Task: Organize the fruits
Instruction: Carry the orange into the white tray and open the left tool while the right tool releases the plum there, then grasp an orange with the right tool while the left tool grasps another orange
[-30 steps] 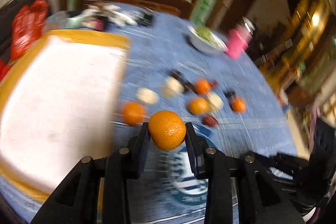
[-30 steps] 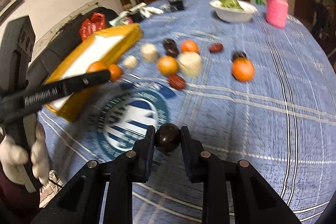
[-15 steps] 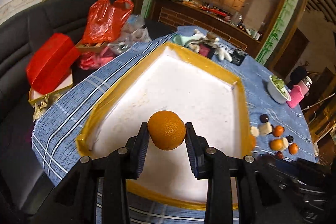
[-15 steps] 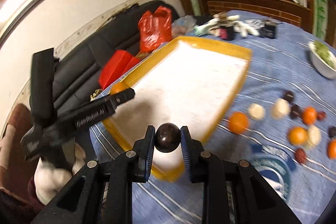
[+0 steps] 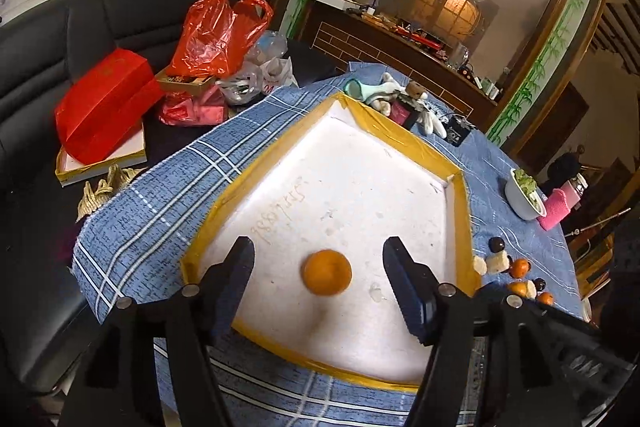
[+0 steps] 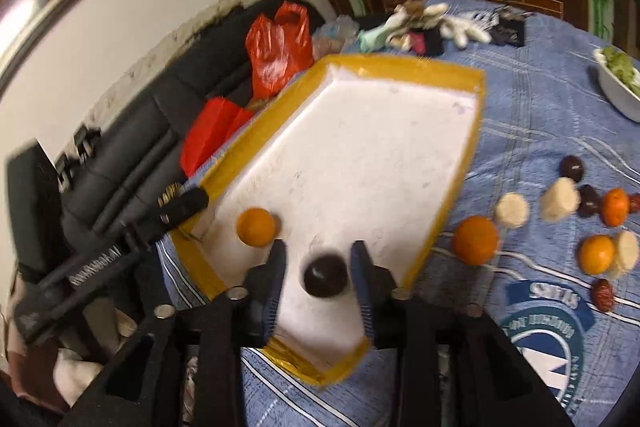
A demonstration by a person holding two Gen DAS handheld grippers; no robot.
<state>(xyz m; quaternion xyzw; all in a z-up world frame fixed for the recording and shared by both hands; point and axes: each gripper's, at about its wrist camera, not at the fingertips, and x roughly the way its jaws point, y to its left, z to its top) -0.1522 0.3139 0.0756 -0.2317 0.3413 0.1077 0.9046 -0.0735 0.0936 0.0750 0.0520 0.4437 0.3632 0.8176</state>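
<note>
My right gripper (image 6: 319,269) sits over the white tray (image 6: 436,227) with a dark round fruit (image 6: 325,275) between its parted fingers (I cannot tell if they touch it). An orange (image 6: 256,227) lies in the tray nearby.

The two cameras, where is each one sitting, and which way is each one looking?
Left wrist: sits on the left gripper, looking down into the tray at the orange; both open fingers show.
Right wrist: sits on the right gripper, looking over the tray's near corner at the dark fruit between its fingers; the left gripper shows at left.
Shared: the tray, the orange, the loose fruit on the blue cloth.
</note>
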